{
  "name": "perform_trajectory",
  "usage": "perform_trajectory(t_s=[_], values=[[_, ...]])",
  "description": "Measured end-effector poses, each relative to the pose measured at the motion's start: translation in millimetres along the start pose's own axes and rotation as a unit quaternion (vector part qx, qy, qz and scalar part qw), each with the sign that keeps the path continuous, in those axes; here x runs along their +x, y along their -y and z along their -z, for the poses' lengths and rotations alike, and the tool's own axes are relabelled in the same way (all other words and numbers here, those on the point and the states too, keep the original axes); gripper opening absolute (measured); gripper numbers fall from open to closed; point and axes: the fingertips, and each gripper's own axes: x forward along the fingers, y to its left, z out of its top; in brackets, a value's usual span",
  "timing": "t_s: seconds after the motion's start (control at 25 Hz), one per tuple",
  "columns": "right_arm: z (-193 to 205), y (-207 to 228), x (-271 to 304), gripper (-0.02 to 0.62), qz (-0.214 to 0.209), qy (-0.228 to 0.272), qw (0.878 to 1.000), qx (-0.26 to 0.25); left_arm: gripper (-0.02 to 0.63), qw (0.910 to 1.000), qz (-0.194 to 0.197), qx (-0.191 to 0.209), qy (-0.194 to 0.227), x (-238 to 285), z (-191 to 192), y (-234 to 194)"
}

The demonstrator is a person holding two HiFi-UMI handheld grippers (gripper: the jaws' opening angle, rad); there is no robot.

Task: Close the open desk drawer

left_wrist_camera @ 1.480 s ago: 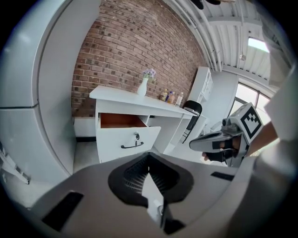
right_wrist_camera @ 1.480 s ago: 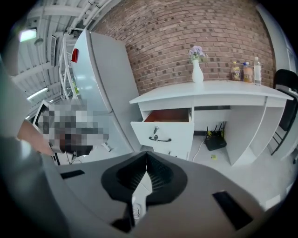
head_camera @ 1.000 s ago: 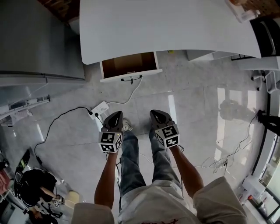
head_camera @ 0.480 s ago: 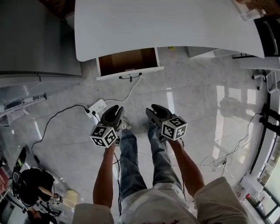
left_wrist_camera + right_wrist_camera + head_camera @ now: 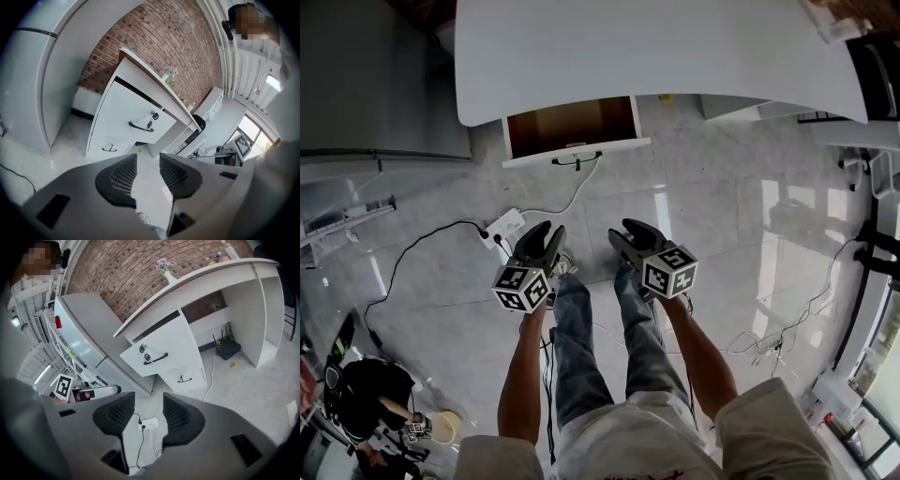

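Approach stage is judged. The drawer (image 5: 572, 127) is found open. The left tongs (image 5: 544, 234) and right tongs (image 5: 630, 232) are opening, empty, well apart from it. Its front must be reached and pushed.

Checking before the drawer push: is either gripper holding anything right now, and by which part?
Nothing is held. The left gripper and right gripper have jaws opening with nothing between them; the open drawer stands ahead, untouched.

An office: long white desk (image 5: 656, 47), brick wall (image 5: 154, 42), power strip (image 5: 504, 228) on tiled floor (image 5: 722, 216)
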Motion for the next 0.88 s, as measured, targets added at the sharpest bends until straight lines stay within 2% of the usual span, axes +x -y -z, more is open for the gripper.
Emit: perform_trajectory(t_s=[0.24, 0.32, 0.36, 0.44, 0.48, 0.56, 0.6, 0.64, 0.68, 0.72, 0.76, 0.88], values=[[-11.8, 0.1, 0.7, 0.186, 0.007, 0.017, 1.0, 0.007, 0.146, 0.9999, 0.006, -0.014, -0.002, 1.1, 9.2, -7.0], [-14.5, -0.6, 1.6, 0.186, -0.004, 0.027, 0.999, 0.034, 0.146, 0.9984, 0.015, -0.052, 0.017, 2.4, 1.8, -7.4], [-15.8, 0.9, 2.5, 0.186, -0.011, 0.037, 0.997, 0.061, 0.146, 0.9956, 0.024, -0.084, 0.032, 3.6, -1.8, -8.7], [-20.7, 7.3, 3.8, 0.186, -0.032, 0.074, 0.986, 0.146, 0.146, 0.9815, 0.046, -0.169, 0.076, 6.4, -8.5, -14.5], [-24.0, 11.2, 4.4, 0.186, -0.047, 0.098, 0.974, 0.198, 0.146, 0.9683, 0.056, -0.219, 0.106, 7.4, -12.4, -19.6], [-32.6, 18.6, 5.7, 0.186, -0.08, 0.144, 0.943, 0.289, 0.146, 0.9299, 0.07, -0.322, 0.164, 9.1, -18.0, -31.5], [-37.3, 21.4, 7.1, 0.186, -0.097, 0.164, 0.926, 0.327, 0.146, 0.9104, 0.08, -0.361, 0.185, 10.7, -20.5, -35.2], [-41.5, 23.7, 8.9, 0.186, -0.114, 0.18, 0.909, 0.358, 0.146, 0.8966, 0.089, -0.386, 0.198, 13.2, -23.1, -36.8], [-44.5, 25.6, 11.0, 0.186, -0.126, 0.191, 0.896, 0.38, 0.146, 0.8896, 0.094, -0.398, 0.202, 16.2, -24.7, -37.0], [-46.1, 27.3, 13.4, 0.186, -0.134, 0.196, 0.889, 0.392, 0.146, 0.8876, 0.096, -0.403, 0.201, 19.5, -24.7, -36.8], [-46.4, 28.7, 16.3, 0.186, -0.137, 0.194, 0.887, 0.396, 0.146, 0.8882, 0.094, -0.404, 0.197, 22.8, -23.4, -36.9], [-44.7, 32.6, 30.4, 0.186, -0.133, 0.175, 0.899, 0.38, 0.146, 0.8923, 0.079, -0.404, 0.185, 31.5, -17.9, -43.2]])
